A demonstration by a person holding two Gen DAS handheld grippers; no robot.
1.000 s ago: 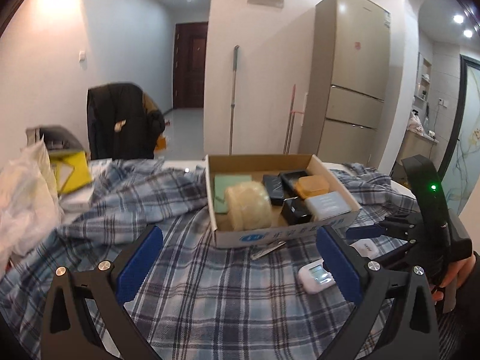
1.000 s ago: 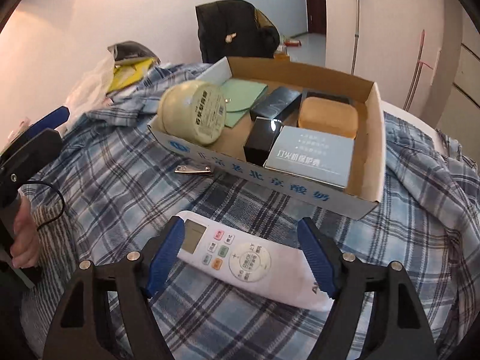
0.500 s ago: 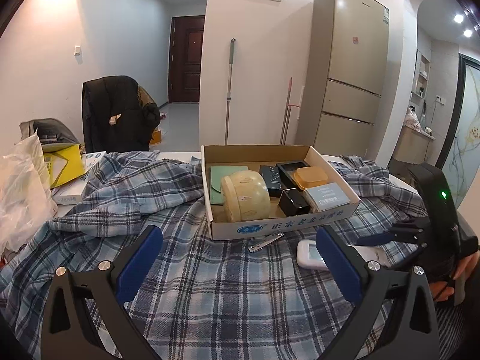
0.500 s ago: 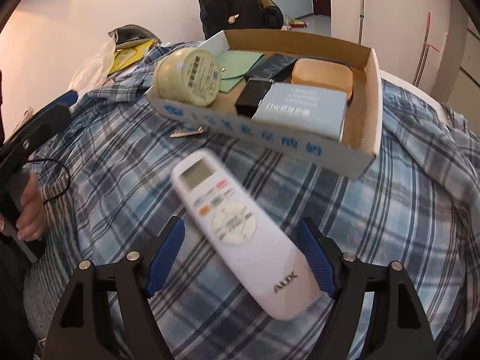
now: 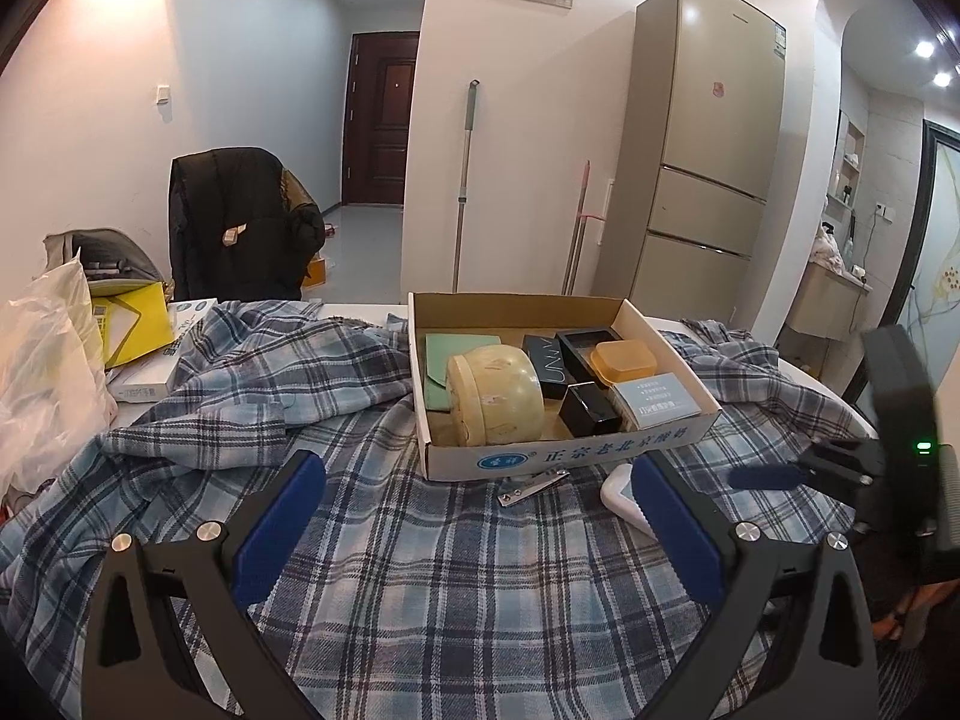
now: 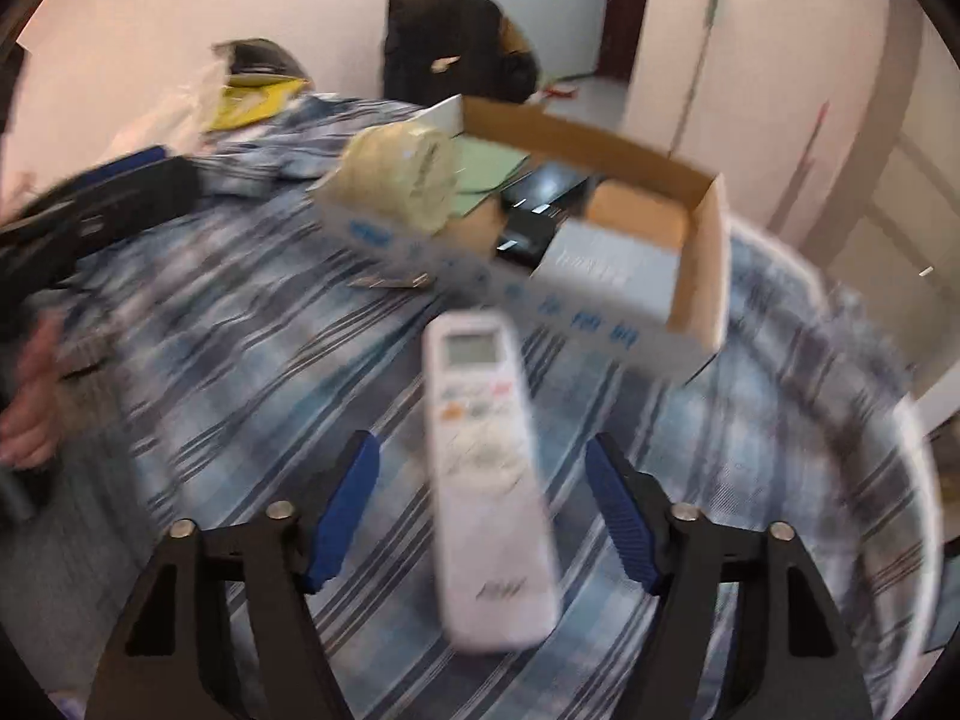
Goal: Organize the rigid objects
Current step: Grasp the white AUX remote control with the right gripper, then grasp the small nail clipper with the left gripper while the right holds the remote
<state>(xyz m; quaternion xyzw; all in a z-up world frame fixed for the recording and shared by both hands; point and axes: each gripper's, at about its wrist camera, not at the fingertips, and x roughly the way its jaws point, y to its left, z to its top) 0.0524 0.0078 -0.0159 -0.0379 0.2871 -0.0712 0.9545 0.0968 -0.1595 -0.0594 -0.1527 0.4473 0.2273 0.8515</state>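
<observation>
Right wrist view is blurred, but my right tongs (image 6: 483, 510) have just been closing around the remote (image 6: 480, 468), pads seemingly not touching yet. I'd square up before clamping, then lift toward the box (image 6: 699, 252). Left tongs (image 5: 474, 534) stand apart, empty.

Black jacket (image 5: 234, 222) over a chair — beige fridge (image 5: 702, 162) behind
</observation>
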